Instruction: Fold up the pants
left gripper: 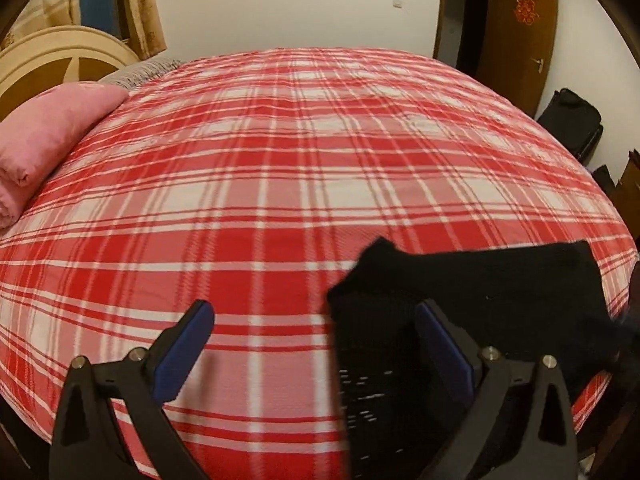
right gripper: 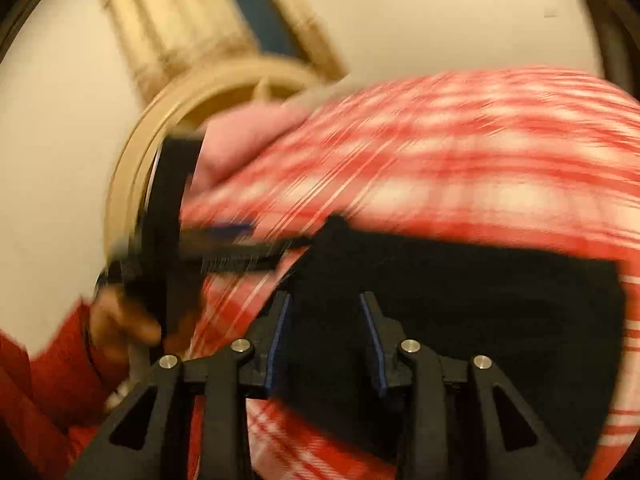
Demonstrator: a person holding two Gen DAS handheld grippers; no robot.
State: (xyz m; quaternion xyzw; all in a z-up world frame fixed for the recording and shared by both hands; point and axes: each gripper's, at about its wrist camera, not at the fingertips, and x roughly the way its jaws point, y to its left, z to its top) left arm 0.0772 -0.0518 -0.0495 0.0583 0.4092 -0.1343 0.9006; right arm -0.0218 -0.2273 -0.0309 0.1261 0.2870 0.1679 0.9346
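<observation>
On the red-and-white plaid bedspread [left gripper: 280, 160], near its front edge, lie the folded black knit pants [left gripper: 500, 292]. Left gripper [left gripper: 316, 320] spread wide, right gripper [right gripper: 324, 332] parted, neither pinching. Folding seems finished; next calls for smoothing or withdrawing.

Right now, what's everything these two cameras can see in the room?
pants: one, black, lying on the bed's near right part
bedspread: one, red and white plaid, covering the bed
pillow: one, pink, left end of the bed
headboard: one, cream, behind the pillow
curtain: one, beige, above the headboard
door: one, brown, open, far right
bag: one, black, beside the door
left gripper: one, black with blue pads, open, empty
right gripper: one, black, open above the pants
hand: one, red sleeve, holding the left gripper
</observation>
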